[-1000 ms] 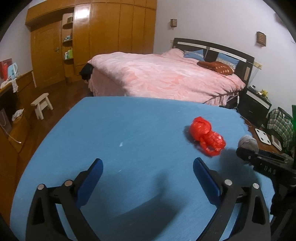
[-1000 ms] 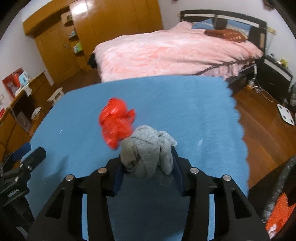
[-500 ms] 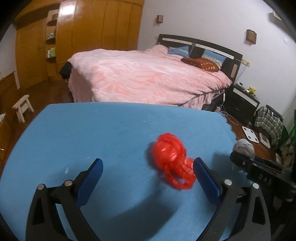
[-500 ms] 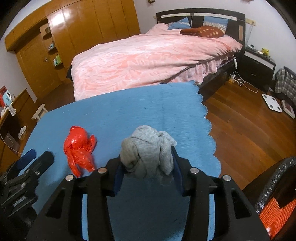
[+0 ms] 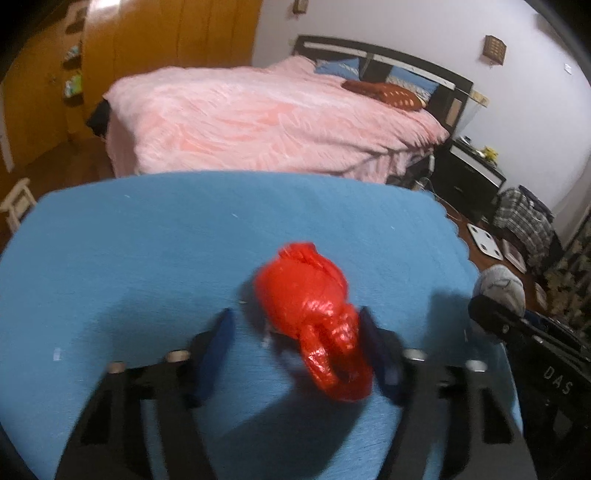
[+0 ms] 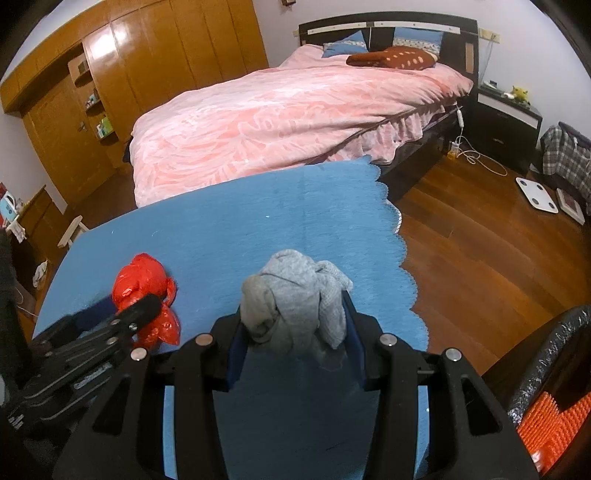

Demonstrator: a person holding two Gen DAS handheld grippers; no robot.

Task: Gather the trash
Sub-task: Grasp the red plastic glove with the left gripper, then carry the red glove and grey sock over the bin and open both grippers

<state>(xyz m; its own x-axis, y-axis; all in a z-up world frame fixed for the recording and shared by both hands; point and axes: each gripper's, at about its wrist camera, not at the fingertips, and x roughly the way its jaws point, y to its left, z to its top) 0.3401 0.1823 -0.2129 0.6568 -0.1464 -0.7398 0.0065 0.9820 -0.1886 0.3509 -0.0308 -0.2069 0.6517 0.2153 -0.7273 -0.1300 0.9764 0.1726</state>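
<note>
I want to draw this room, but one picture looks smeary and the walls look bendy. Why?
Left wrist view: smeared by motion, so the closing left tongs and red bag between them look fuzzy. Right wrist view: sharp, with the grey cloth in the right tongs crisp and glare on the wardrobe. Both views: the fisheye lens bends edges and darkens the corners.

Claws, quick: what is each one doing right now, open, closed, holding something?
Left claw: closing around the red plastic bag, not yet clamped.
Right claw: closed on the grey cloth wad.
</note>
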